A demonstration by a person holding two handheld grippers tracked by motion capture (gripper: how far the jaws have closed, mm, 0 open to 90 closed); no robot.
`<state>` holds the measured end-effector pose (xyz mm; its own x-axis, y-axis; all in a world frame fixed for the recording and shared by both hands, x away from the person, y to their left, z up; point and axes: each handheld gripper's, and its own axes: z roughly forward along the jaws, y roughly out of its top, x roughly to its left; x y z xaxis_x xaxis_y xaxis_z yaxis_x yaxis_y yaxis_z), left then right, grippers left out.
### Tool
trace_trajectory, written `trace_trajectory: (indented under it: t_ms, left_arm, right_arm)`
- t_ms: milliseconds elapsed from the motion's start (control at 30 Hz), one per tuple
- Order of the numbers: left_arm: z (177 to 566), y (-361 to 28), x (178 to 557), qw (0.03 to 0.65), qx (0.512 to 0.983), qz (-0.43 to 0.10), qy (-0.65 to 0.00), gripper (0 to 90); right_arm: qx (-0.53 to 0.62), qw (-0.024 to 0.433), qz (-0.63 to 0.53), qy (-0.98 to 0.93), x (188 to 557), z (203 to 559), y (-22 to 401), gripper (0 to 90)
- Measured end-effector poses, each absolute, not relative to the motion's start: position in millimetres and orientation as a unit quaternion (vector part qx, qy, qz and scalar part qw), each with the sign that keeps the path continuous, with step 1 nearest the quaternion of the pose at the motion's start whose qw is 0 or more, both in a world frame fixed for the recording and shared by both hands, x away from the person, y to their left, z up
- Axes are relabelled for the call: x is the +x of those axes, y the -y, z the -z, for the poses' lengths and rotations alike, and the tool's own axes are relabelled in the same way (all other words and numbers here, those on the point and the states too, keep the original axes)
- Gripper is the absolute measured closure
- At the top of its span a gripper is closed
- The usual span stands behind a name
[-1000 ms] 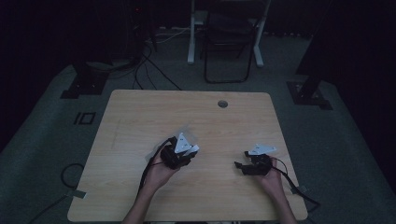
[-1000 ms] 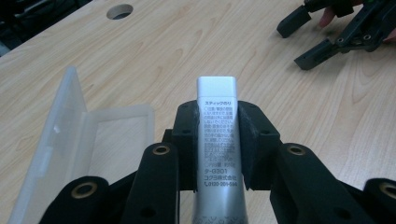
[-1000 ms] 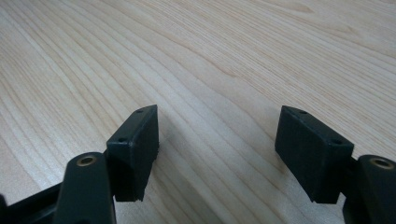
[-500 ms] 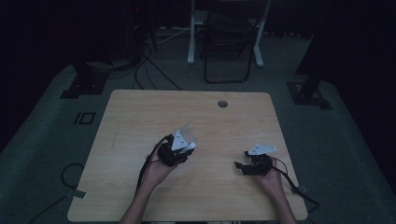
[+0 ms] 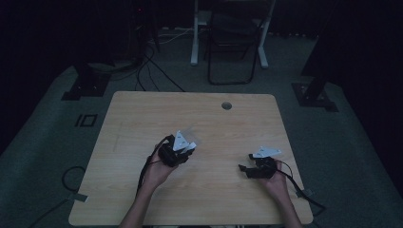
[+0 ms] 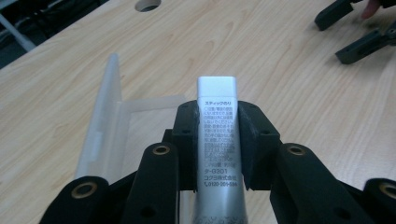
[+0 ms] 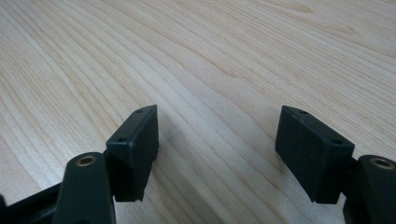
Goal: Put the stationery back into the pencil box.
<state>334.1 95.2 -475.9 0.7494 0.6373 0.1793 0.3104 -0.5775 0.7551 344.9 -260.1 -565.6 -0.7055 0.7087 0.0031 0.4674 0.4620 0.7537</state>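
Note:
A silver glue stick [image 6: 216,140] with small printed text and a white end stands between the jaws of my left gripper [image 6: 216,122], which is shut on its sides. Just beyond it an open clear plastic case [image 6: 107,116] lies flat on the wooden table [image 5: 142,114]. From above, my left gripper [image 5: 183,145] sits near the table's middle with the case [image 5: 191,134] faintly visible at its tip. My right gripper [image 5: 244,170] rests to the right, near the front edge. Its jaws [image 7: 217,140] stand wide open over bare wood with nothing between them.
A round cable hole [image 5: 226,105] is set in the table's far edge. The other gripper [image 6: 355,28] shows at the top right of the left gripper view. Behind the table stand a chair [image 5: 230,42] and loose floor cables [image 5: 152,61] in a dark room.
My left gripper has drifted slightly to the left with the glue stick still in it. The right gripper has stayed where it was.

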Motion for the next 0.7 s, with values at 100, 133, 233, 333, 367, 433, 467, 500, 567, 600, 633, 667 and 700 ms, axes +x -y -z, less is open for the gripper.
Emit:
trace_trajectory:
  t_ms: [100, 133, 233, 333, 367, 433, 467, 500, 567, 600, 633, 667, 700]
  left_arm:
    - [476.4, -96.6, 335.2, 0.366, 0.858, -0.230, -0.279, 71.1]
    - [476.5, -97.2, 335.8, 0.365, 0.858, -0.231, -0.279, 71.1]
    - [477.2, -99.5, 337.9, 0.362, 0.857, -0.232, -0.283, 71.1]
    - [478.4, -101.0, 339.9, 0.363, 0.856, -0.234, -0.284, 71.1]
    - [478.8, -101.6, 340.6, 0.362, 0.856, -0.233, -0.284, 71.1]
    - [479.2, -102.2, 341.3, 0.362, 0.856, -0.233, -0.286, 71.1]
    - [479.4, -102.5, 341.7, 0.362, 0.856, -0.233, -0.286, 71.1]
    - [479.4, -103.0, 342.1, 0.361, 0.857, -0.234, -0.286, 71.1]
    - [479.9, -103.2, 342.5, 0.361, 0.856, -0.233, -0.286, 71.1]
    - [480.1, -103.1, 342.8, 0.361, 0.856, -0.234, -0.286, 71.1]
    - [480.2, -103.4, 343.3, 0.359, 0.858, -0.233, -0.286, 71.1]
    - [480.6, -103.3, 343.7, 0.359, 0.857, -0.233, -0.288, 71.1]
    - [480.9, -103.3, 344.2, 0.360, 0.856, -0.234, -0.288, 71.1]
  right_arm:
    - [0.350, 0.157, -0.383, -0.840, 344.9, 565.6, 260.1, 30.2]
    - [0.350, 0.158, -0.383, -0.840, 344.9, 565.6, 260.1, 30.3]
    - [0.350, 0.158, -0.383, -0.840, 344.9, 565.6, 260.1, 30.2]
    - [0.350, 0.157, -0.383, -0.840, 345.3, 565.7, 259.7, 30.2]
    - [0.350, 0.157, -0.383, -0.840, 345.4, 565.6, 259.4, 30.2]
    - [0.350, 0.157, -0.383, -0.840, 345.5, 565.7, 259.4, 30.2]
    - [0.350, 0.157, -0.383, -0.840, 345.5, 565.6, 259.3, 30.2]
    - [0.350, 0.157, -0.383, -0.840, 345.5, 565.6, 259.3, 30.2]
    - [0.350, 0.157, -0.383, -0.840, 345.5, 565.6, 259.4, 30.2]
    - [0.350, 0.157, -0.383, -0.840, 345.4, 565.6, 259.3, 30.2]
    - [0.350, 0.157, -0.383, -0.840, 345.5, 565.6, 259.3, 30.2]
    - [0.350, 0.157, -0.383, -0.840, 345.4, 565.6, 259.3, 30.2]
    - [0.350, 0.157, -0.383, -0.840, 345.5, 565.6, 259.3, 30.1]
